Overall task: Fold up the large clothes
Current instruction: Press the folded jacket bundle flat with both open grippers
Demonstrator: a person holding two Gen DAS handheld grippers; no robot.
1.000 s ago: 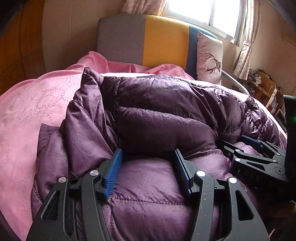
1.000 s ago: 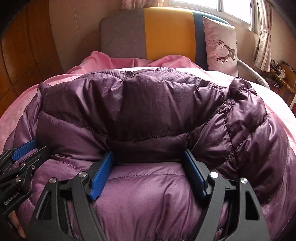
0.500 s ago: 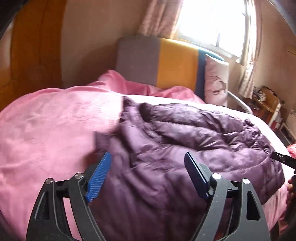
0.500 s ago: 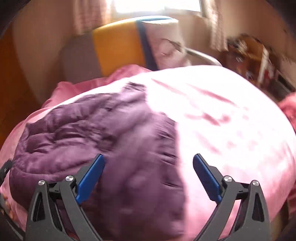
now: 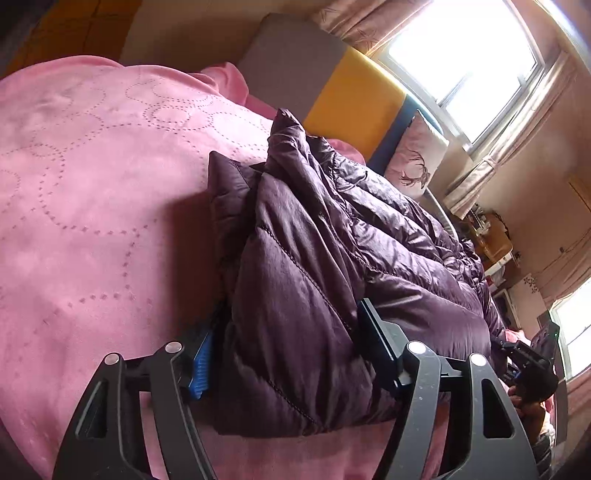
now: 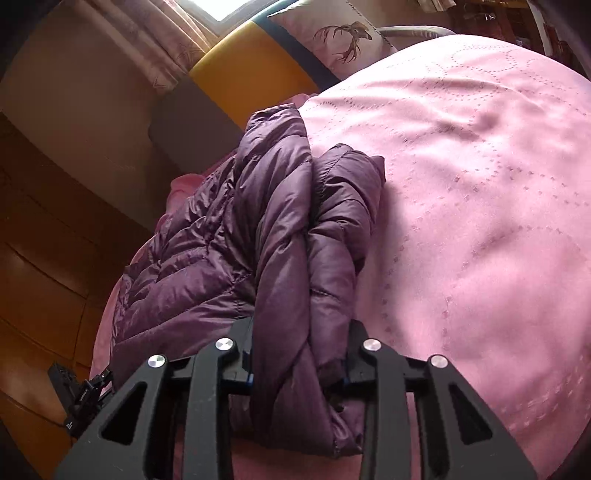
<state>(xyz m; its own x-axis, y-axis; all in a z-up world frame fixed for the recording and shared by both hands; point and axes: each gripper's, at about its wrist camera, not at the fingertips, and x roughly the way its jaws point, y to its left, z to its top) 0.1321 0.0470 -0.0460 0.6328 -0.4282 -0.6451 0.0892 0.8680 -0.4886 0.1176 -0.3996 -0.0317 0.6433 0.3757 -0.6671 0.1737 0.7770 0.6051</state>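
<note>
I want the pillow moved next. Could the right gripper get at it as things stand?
Probably not: the right gripper is shut on the jacket, and the pillow lies far off at the headboard.

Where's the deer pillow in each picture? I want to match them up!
Left wrist view: the deer pillow is upper right, below the window, beyond the purple jacket.
Right wrist view: the deer pillow is at the top middle, above the pink blanket.
Shared landmark: the yellow headboard panel beside the pillow.
</note>
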